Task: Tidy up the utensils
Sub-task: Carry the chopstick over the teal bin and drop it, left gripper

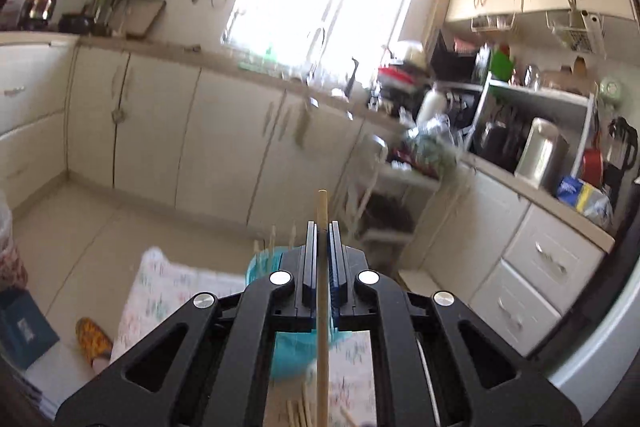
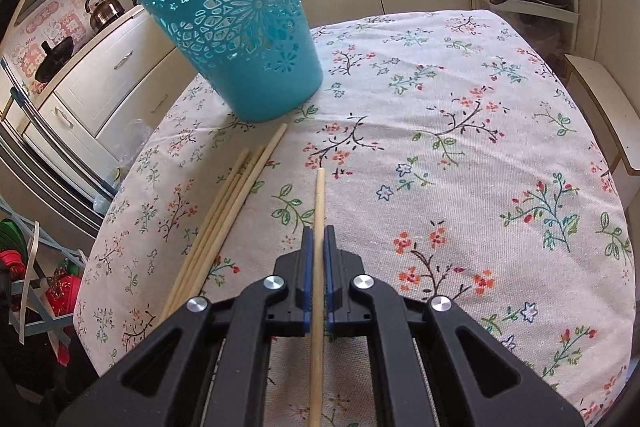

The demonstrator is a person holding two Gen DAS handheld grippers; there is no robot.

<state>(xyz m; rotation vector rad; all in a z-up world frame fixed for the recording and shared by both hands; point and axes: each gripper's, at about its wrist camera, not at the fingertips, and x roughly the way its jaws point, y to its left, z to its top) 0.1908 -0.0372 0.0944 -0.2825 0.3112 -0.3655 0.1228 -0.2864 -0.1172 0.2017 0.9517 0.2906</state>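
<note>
1. Wood fills both grips: the left claw (image 1: 320, 227) is clenched on a single chopstick (image 1: 322, 291), its pads pinching the shaft, and the tip juts past the fingers toward the kitchen cabinets (image 1: 192, 131).
2. The right claw (image 2: 319, 231) is likewise clenched on its own chopstick (image 2: 318, 247), which runs straight out between the blue pads and hangs tilted down over the floral cloth of the tabletop (image 2: 460, 155).
3. Just left of the right claw, a loose bundle of chopsticks (image 2: 224, 215) lies flat on the cloth, tips pointing toward the holder and stopping just short of its base.
4. The teal perforated holder (image 2: 236, 27) stands upright at the far left part of the tabletop. In the left wrist view it sits directly below and ahead of the left claw, with several thin stick tips (image 1: 272, 239) rising above its rim, though that patch is blurred.
5. Progress, as I judge it: underway, not near done. Some sticks appear to be in the holder already, two are in hand, and at least four wait on the cloth.
6. What is left: both held sticks must go tip-down into the holder, then the bundle must follow.
</note>
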